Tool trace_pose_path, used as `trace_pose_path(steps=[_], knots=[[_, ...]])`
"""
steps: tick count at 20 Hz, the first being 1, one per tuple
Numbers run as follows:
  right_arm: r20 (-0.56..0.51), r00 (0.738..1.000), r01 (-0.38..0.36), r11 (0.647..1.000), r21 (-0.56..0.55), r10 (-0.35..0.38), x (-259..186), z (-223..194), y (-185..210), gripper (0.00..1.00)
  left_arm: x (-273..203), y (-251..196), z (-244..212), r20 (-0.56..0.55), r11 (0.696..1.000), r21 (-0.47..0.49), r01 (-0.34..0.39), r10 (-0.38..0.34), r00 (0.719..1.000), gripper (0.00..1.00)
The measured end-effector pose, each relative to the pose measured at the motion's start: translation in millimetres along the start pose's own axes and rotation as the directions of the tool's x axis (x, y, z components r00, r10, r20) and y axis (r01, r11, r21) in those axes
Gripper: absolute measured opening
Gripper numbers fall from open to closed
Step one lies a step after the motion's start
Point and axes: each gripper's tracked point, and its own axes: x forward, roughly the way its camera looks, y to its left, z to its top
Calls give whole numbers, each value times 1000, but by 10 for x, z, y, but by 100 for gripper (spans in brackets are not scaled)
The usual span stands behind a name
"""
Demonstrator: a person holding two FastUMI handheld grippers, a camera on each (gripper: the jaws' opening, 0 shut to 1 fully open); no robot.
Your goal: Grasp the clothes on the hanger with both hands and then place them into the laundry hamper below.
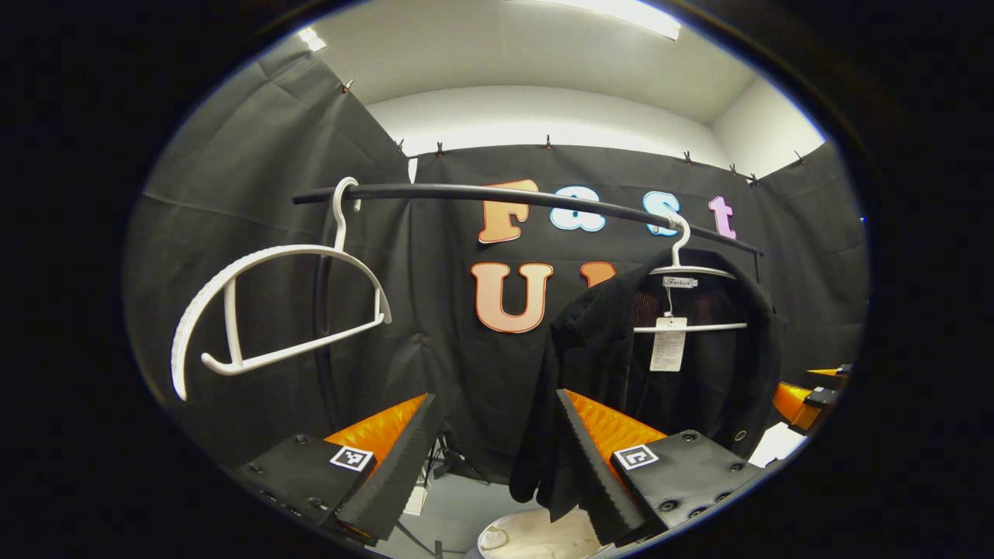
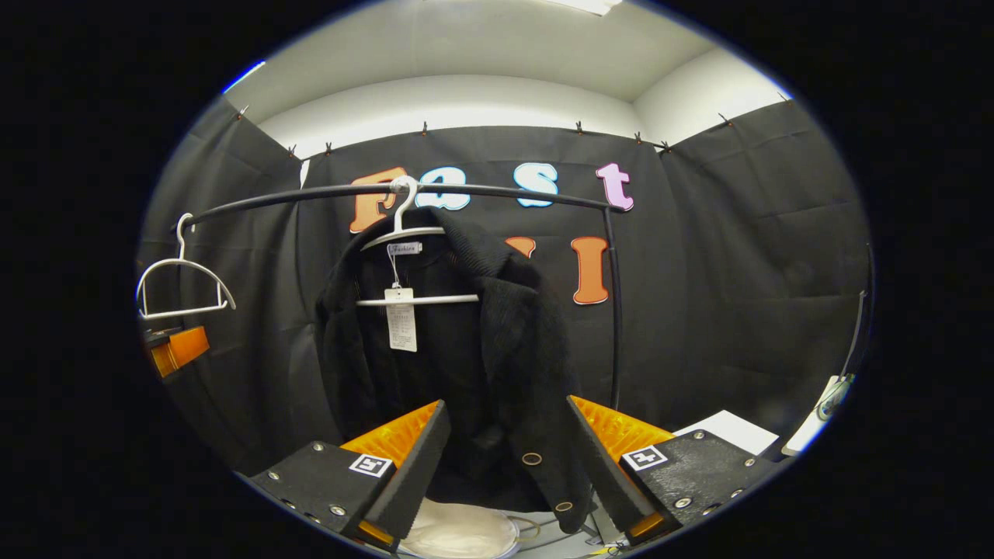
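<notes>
Black jacket (image 2: 458, 365) on its hanger (image 2: 415, 264), above the hamper (image 2: 466, 532). Left gripper (image 1: 497, 458) and right gripper (image 2: 509, 458) spread apart, empty. Risk: snagging on the hanger, dragging it off the rail (image 2: 505, 192).

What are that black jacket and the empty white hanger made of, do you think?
The black jacket looks like a thick, matte, fuzzy fabric, perhaps wool or fleece, with metal snaps along its edge. The empty white hanger looks like moulded plastic: smooth, slightly glossy, with ribbed shoulders.
</notes>
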Motion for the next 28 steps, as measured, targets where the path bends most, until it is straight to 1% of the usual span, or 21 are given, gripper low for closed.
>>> trace_pose_path(steps=[1,2,9,10,11,13,14,15,16,17,18,19,20,21,22,23,24,25,26,27,28], knots=[[-9,1000,2,1000,-6,-2,62,-41,17,92,-15,25,-17,-5,1000,2,0,0,1000,93],[-14,1000,8,1000,-10,-8,121,-65,18,92,-18,36,-39,-9,1000,4,-1,1,1000,96],[-26,997,76,997,-10,-76,712,-152,-45,92,138,65,-192,-29,1000,17,1,-1,1000,97],[-34,995,92,996,-13,-92,787,-177,-83,92,176,60,-220,-32,1000,18,3,-2,999,96],[-39,993,107,994,-17,-108,852,-187,-119,92,210,46,-239,-34,1000,18,6,-5,999,93],[-40,990,132,991,-23,-133,990,-192,-173,92,287,9,-278,-38,1000,20,11,-11,999,94],[-43,989,141,990,-27,-142,1053,-199,-199,96,314,-10,-294,-40,1000,22,14,-13,999,94],[-50,988,147,989,-31,-149,1107,-208,-226,92,355,-42,-320,-44,1000,23,17,-16,999,96],[-56,987,147,989,-32,-149,1150,-218,-243,100,397,-82,-348,-48,1000,18,23,-22,999,94],[-58,988,140,990,-28,-142,1189,-221,-249,92,455,-140,-371,-50,1000,11,28,-28,998,97],[-57,989,134,991,-22,-135,1222,-209,-267,92,508,-197,-391,-49,999,9,31,-31,998,94],[-61,990,124,992,-15,-125,1247,-205,-283,91,574,-248,-418,-53,999,13,31,-30,998,94],[-65,991,118,993,-5,-118,1264,-191,-304,88,625,-321,-477,-58,999,18,36,-35,998,97],[-68,991,112,994,7,-111,1271,-190,-332,90,684,-410,-516,-63,999,16,52,-51,997,94],[-71,992,104,994,16,-102,1262,-182,-347,70,743,-511,-569,-67,997,1,73,-73,995,94],[-73,992,103,995,20,-101,1253,-176,-388,63,805,-607,-616,-74,996,-14,87,-88,993,97],[-73,992,104,994,22,-102,1245,-167,-430,66,855,-674,-666,-82,995,-22,97,-98,992,94],[-71,993,99,995,26,-97,1241,-153,-452,51,924,-735,-711,-85,995,-18,100,-101,991,94],[-72,993,93,995,30,-91,1240,-145,-460,46,974,-773,-744,-87,995,-10,100,-101,991,97],[-73,994,86,996,31,-83,1239,-149,-467,40,1026,-827,-779,-91,995,-6,103,-103,990,97],[-74,994,79,996,30,-77,1232,-147,-475,45,1071,-897,-823,-98,994,-6,111,-111,989,96]])
